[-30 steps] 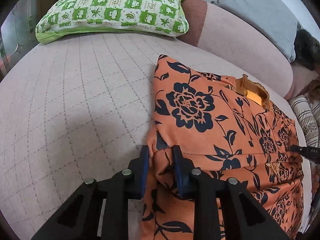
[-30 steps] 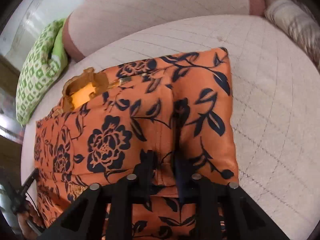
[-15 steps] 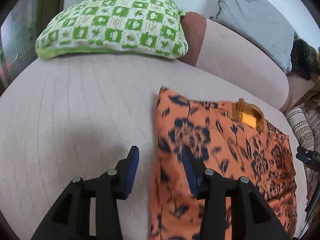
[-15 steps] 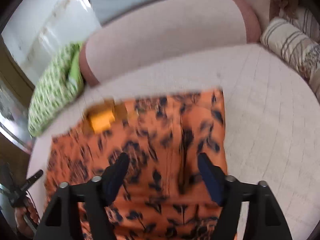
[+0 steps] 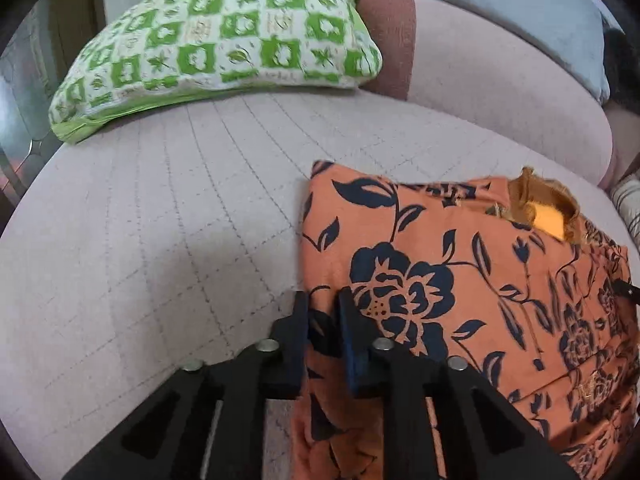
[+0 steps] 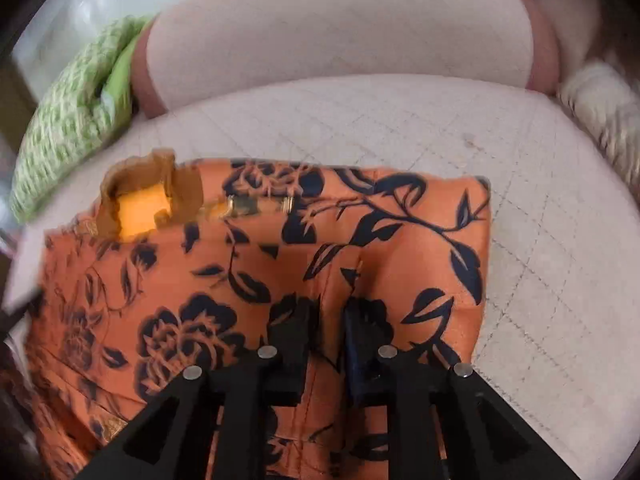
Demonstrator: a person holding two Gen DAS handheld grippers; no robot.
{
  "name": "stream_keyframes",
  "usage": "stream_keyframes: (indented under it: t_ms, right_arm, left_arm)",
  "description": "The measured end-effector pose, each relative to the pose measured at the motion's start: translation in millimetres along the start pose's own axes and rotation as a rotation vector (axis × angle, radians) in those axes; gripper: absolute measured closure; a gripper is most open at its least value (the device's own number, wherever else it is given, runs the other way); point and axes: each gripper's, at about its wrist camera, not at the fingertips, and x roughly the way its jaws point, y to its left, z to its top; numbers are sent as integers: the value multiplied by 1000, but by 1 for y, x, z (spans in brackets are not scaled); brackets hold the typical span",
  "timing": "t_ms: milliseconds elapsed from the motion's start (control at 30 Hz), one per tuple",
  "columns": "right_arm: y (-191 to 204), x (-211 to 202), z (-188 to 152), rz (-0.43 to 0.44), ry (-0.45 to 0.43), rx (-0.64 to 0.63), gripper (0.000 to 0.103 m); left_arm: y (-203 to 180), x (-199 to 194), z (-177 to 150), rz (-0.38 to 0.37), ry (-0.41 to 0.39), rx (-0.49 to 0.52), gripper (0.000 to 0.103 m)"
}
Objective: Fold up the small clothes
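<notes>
While the orange floral garment (image 5: 460, 280) lies on the pink quilted seat (image 5: 160, 220), in front of the green checked pillow (image 5: 224, 36), the left gripper (image 5: 323, 312) in the left wrist view has its fingers narrowed on the garment's left edge. If this thin pinch slips, the fold could fall open.

In the right wrist view, the right gripper (image 6: 327, 320) is closed on a raised ridge of cloth near the garment's (image 6: 260, 280) right side. Uneven pulling could skew the layers.
</notes>
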Motion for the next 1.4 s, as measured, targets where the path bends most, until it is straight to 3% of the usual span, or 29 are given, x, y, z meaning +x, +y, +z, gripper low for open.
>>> stream_keyframes:
  t_ms: [33, 100, 167, 233, 267, 300, 333, 367, 433, 500, 567, 600, 733, 867, 967, 1067, 1100, 1133, 1200, 1267, 1333, 1400]
  right_arm:
    - [1, -11, 0, -18, -17, 7, 59]
    - [8, -41, -2, -18, -89, -4, 32]
    - [12, -71, -10, 114, -129, -5, 32]
    - [16, -74, -20, 269, -85, 24, 29]
    - [15, -65, -28, 337, -38, 52, 26]
    - [12, -40, -37, 354, 64, 72, 16]
    - [6, -22, -42, 318, 138, 92, 12]
    - [-3, -16, -49, 318, 130, 141, 15]
    - [-6, -57, -50, 329, 35, 214, 17]
    - [-5, -100, -55, 355, -64, 155, 17]
    - [-13, -147, -75, 277, -107, 97, 16]
    - [-17, -155, -80, 261, -95, 94, 16]
    - [-59, -181, -151, 197, 20, 104, 16]
    - [-101, -200, -216, 180, 110, 148, 16]
    - [-110, -200, -254, 229, 157, 199, 16]
    - [-109, -190, -271, 249, 178, 216, 17]
    - [-106, -187, -274, 266, 185, 224, 20]
    - [-102, -186, -277, 283, 196, 222, 32]
    - [-93, -185, -281, 270, 183, 192, 33]
    - [-96, -184, -284, 284, 181, 225, 44]
    - [-99, -184, -285, 305, 184, 255, 78]
    - [-95, -185, -286, 294, 171, 254, 78]
  left_arm:
    - [5, -10, 0, -8, -14, -20, 79]
    - [11, -28, -3, -24, -48, -31, 79]
    - [9, -48, -12, -64, -80, -21, 76]
    - [-1, -61, -26, -83, -90, 29, 69]
    - [-5, -58, -32, -67, -78, 50, 61]
    - [-11, -43, -42, -9, -11, 74, 53]
    - [-12, -29, -45, 8, 60, 70, 52]
    - [-7, -20, -51, -6, 101, 37, 50]
    - [0, -43, -51, -16, 75, -10, 50]
    - [7, -80, -56, -74, 16, -34, 45]
    - [15, -111, -71, -79, -17, -37, 33]
    - [21, -127, -87, -97, -19, -48, 27]
    - [43, -158, -148, -156, 57, -80, 26]
    - [39, -176, -208, -180, 122, -68, 26]
    - [36, -176, -232, -182, 168, -84, 26]
    - [33, -172, -245, -161, 193, -84, 26]
    - [32, -172, -248, -143, 209, -87, 26]
    - [33, -174, -251, -142, 208, -93, 26]
    - [33, -176, -256, -147, 199, -92, 26]
    - [33, -176, -260, -133, 200, -81, 26]
    - [32, -176, -262, -134, 191, -79, 26]
    - [33, -173, -263, -125, 186, -85, 36]
